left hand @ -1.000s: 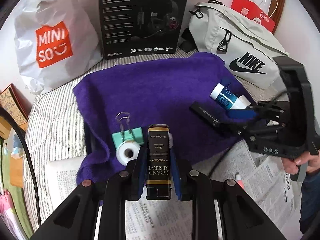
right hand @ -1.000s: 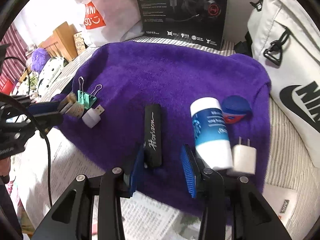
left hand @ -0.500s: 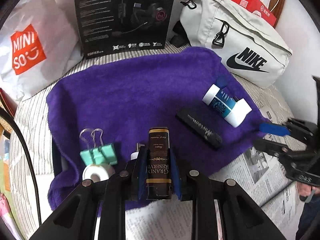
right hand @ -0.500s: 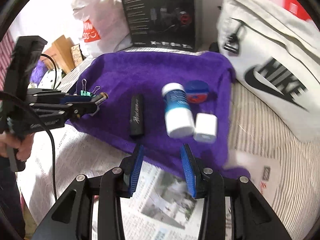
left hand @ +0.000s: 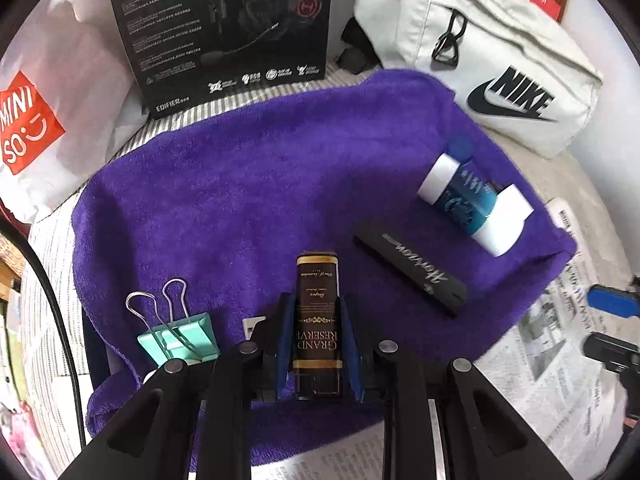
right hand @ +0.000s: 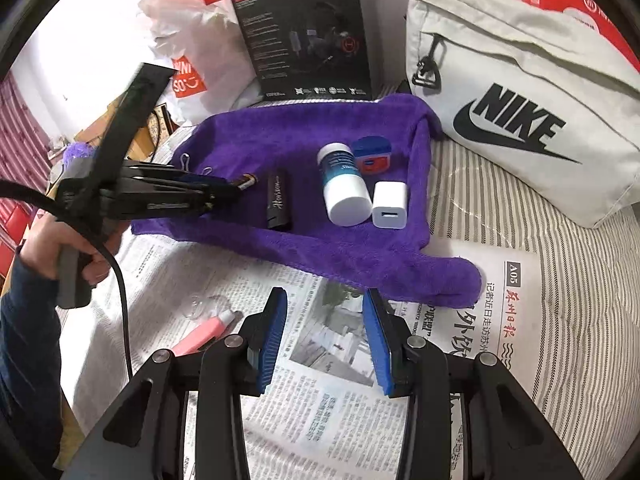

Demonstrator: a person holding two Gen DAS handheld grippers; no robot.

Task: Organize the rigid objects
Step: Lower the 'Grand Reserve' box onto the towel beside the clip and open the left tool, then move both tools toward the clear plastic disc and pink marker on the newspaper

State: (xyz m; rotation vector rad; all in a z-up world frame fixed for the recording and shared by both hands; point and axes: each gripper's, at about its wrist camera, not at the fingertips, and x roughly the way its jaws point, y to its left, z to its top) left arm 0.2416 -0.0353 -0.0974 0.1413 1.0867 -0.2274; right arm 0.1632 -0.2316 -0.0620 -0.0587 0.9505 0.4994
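Left gripper [left hand: 316, 344] grips the box [left hand: 317, 312], long axis along its fingers, over the towel's [left hand: 280, 168] near edge; right gripper [right hand: 324, 336] stands parted, empty.

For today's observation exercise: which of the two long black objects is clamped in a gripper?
The black-and-gold "Grand Reserve" box, between the left gripper's pads; the black "Horizon" bar lies free on the purple towel.

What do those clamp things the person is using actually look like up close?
Each tool is a black plastic frame with silver screw heads, ending in two flat fingers lined with ribbed blue pads. The left tool has a grey handle and a trailing black cable. The person wears a dark blue sleeve.
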